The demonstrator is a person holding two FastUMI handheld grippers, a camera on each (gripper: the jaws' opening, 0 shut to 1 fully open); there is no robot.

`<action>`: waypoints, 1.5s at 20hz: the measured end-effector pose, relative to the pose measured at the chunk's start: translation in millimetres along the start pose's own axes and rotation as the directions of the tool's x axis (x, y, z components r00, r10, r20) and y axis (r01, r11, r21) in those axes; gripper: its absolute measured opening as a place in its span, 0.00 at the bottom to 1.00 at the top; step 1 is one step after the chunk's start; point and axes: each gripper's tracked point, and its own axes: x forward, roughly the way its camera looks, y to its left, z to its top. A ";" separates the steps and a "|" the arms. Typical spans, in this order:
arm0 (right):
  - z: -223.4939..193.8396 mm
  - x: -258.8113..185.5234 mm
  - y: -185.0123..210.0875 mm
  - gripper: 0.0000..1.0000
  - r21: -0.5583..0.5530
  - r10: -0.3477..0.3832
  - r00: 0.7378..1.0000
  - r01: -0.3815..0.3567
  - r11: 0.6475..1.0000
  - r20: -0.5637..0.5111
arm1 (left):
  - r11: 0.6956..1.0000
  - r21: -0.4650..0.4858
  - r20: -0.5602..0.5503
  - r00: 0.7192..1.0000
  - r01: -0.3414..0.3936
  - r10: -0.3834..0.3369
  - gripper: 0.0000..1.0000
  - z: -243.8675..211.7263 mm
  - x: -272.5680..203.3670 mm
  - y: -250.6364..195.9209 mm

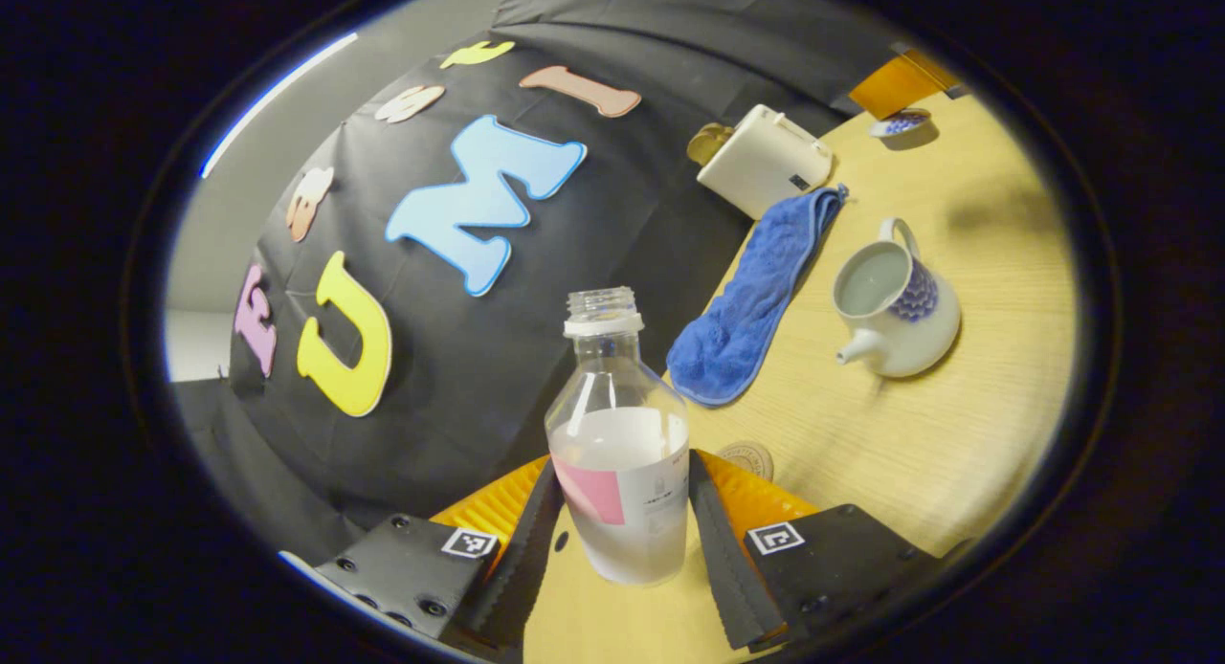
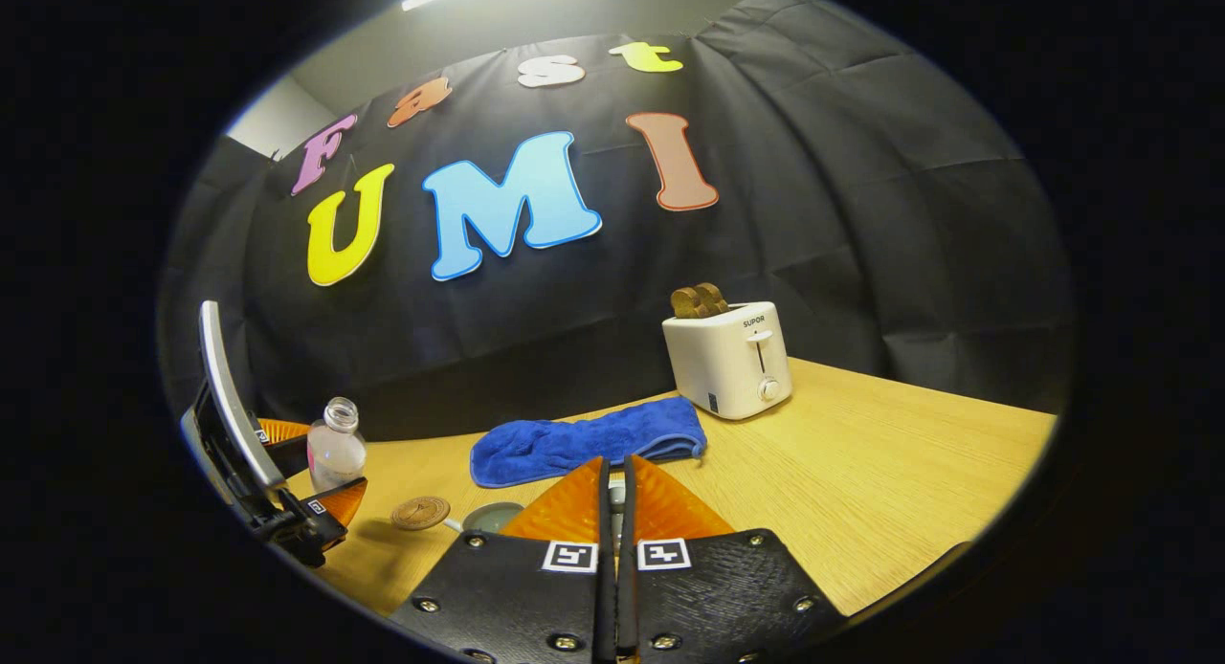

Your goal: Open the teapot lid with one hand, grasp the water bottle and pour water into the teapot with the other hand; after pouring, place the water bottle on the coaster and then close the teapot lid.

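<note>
Left tool (image 1: 620, 511) clamped on the water bottle (image 1: 620, 453), both fingers pressed against its sides at label height; bottle uncapped, upright between the fingers, roughly half full of clear water. In the right gripper view, same bottle (image 2: 336, 446) held at far left by that tool (image 2: 304, 473), above the wooden surface (image 2: 861, 482).

Teapot (image 1: 898, 305) standing on the surface (image 1: 909, 453) well to the right of the held bottle, lid off, spout toward the bottle, mouth open with pale liquid inside, level hard to judge. Round coaster (image 1: 747, 458) just behind the left tool's right finger, near the bottle's base; seen also in the right gripper view (image 2: 420, 512), bare.

Right tool (image 2: 613, 511) closed, fingers nearly meeting, a small pale object pinched between the tips, possibly the teapot lid, too hidden to be sure. Teapot rim (image 2: 491, 517) just left of those fingers.

Blue cloth (image 1: 751, 305) folded between bottle and teapot, toaster (image 1: 763, 159) beyond it, small patterned bowl (image 1: 902, 125) at the far edge.
</note>
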 end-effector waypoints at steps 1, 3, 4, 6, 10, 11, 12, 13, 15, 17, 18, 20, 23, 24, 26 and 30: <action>-0.6 -0.5 -2.0 0.01 -0.007 -0.003 1.000 0.003 1.000 0.002 | 1.000 0.023 0.001 1.000 0.013 -0.013 0.87 3.2 1.9 -3.4; 0.6 -3.4 -5.0 0.01 0.016 -0.002 1.000 0.002 1.000 0.007 | 0.997 0.075 0.003 1.000 0.030 -0.030 0.88 7.4 4.5 -9.0; -0.3 -4.8 -3.6 0.01 0.031 0.004 1.000 -0.004 1.000 0.009 | 0.993 0.108 0.007 0.999 0.035 -0.036 0.88 11.0 3.8 -11.0; -1.7 -6.3 -3.4 0.01 0.035 0.002 1.000 -0.003 0.999 0.008 | 0.982 0.184 0.021 0.999 0.041 -0.046 0.88 19.8 5.3 -15.3; 2.0 -12.1 0.7 0.01 0.039 0.008 0.999 -0.009 0.999 0.033 | 0.954 0.293 0.022 0.997 0.059 -0.068 0.87 27.9 9.1 -25.5; 2.1 -11.8 -0.7 0.01 0.025 -0.001 0.999 0.000 1.000 0.036 | 0.946 0.320 0.019 0.998 0.055 -0.065 0.87 27.9 10.8 -26.3; 2.9 -12.6 -3.1 0.01 0.016 -0.009 0.999 0.008 1.000 0.041 | 0.937 0.345 0.021 0.998 0.050 -0.061 0.87 28.3 12.0 -26.3; 5.1 -12.8 -3.3 0.01 0.015 -0.011 0.999 0.010 1.000 0.045 | 0.929 0.366 0.022 0.998 0.047 -0.059 0.88 29.7 13.5 -25.8; 7.6 -14.6 -1.8 0.01 0.024 -0.005 0.999 0.003 1.000 0.053 | 0.917 0.396 0.023 0.998 0.045 -0.059 0.88 33.2 14.3 -25.4; 7.8 -14.8 -2.1 0.01 0.026 -0.008 0.998 0.006 1.000 0.057 | 0.897 0.441 0.026 0.998 0.038 -0.054 0.87 34.1 15.2 -25.9; 8.3 -15.7 -3.7 0.01 0.027 -0.010 0.998 0.009 1.000 0.060 | 0.884 0.467 0.027 0.998 0.034 -0.053 0.88 35.2 16.1 -25.2; 10.8 -16.5 -3.8 0.01 0.034 -0.011 0.998 0.009 0.999 0.067 | 0.860 0.510 0.027 0.998 0.036 -0.057 0.88 36.3 18.0 -25.2; 11.1 -16.3 -5.1 0.01 0.040 -0.014 0.998 0.011 0.999 0.068 | 0.824 0.565 0.020 0.998 0.041 -0.063 0.87 37.9 19.2 -26.0; 11.5 -17.5 -4.9 0.01 0.044 -0.013 0.998 0.010 0.999 0.069 | 0.813 0.581 0.020 0.998 0.038 -0.060 0.87 37.9 20.2 -26.2; 11.5 -16.8 -4.5 0.01 0.047 -0.011 0.998 0.008 0.999 0.070 | 0.798 0.601 0.018 0.998 0.040 -0.064 0.87 39.3 22.4 -27.5; 11.1 -18.8 -3.1 0.01 0.049 -0.003 0.998 0.000 0.999 0.067 | 0.754 0.657 0.032 0.998 0.024 -0.059 0.87 43.9 22.7 -27.9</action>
